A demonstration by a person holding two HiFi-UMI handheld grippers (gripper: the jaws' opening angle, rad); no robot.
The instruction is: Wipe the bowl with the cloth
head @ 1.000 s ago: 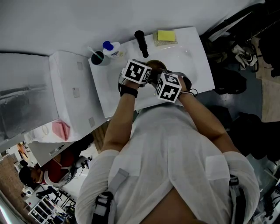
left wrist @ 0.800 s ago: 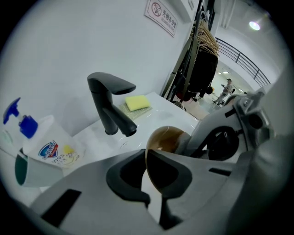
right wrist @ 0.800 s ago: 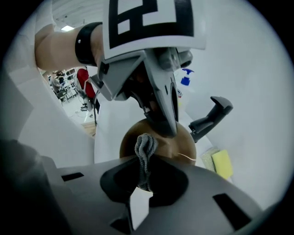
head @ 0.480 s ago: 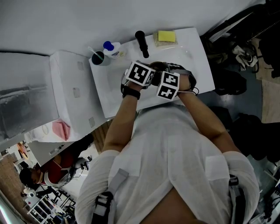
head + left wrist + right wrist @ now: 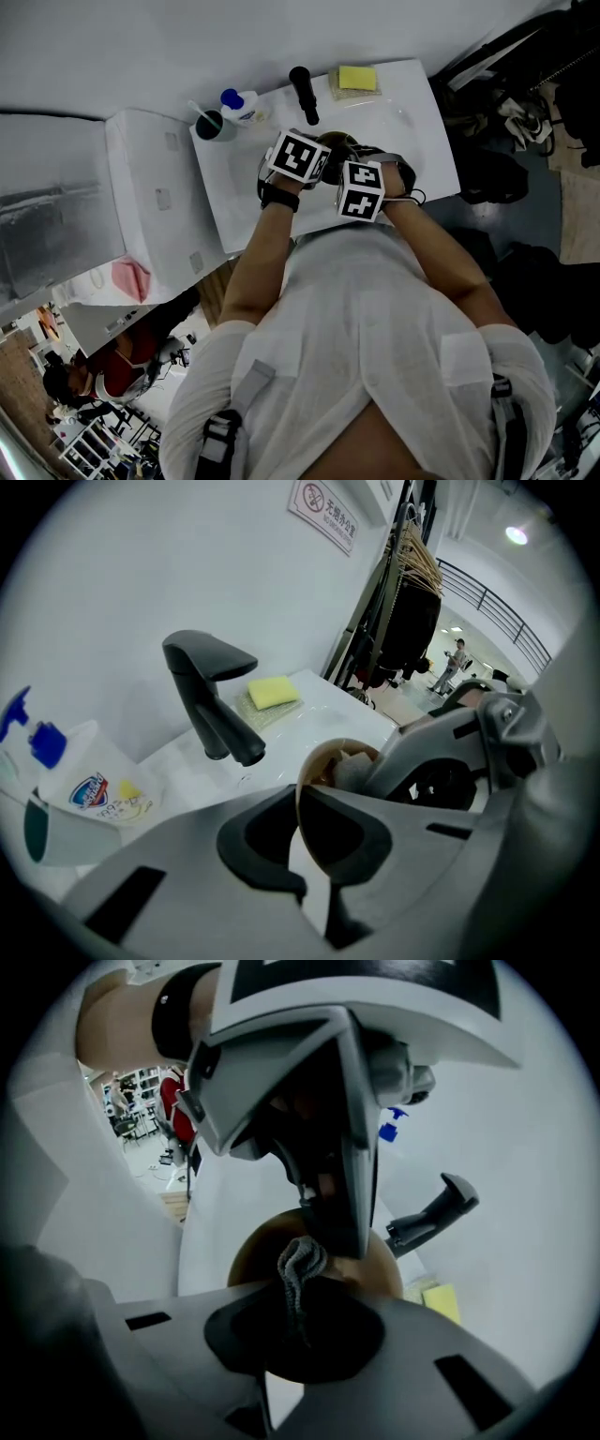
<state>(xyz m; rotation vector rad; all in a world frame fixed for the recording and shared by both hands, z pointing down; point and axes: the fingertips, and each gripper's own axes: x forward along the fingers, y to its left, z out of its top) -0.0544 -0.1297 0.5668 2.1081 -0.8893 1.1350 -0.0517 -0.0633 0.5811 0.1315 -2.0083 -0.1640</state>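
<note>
A brown bowl is held over the white sink. My left gripper is shut on its rim, which sits edge-on between the two jaws. My right gripper is shut on a bunched grey cloth, and the cloth presses against the bowl's inside. In the head view the bowl peeks out past the two marker cubes, the left one and the right one; the jaws themselves are hidden there.
A black faucet stands at the back of the white sink counter. A yellow sponge lies at the back right. A blue-capped bottle and a dark cup stand at the back left.
The two marker cubes have drawn slightly closer together over the sink, and the right one has shifted a little. Both grips look unchanged.
</note>
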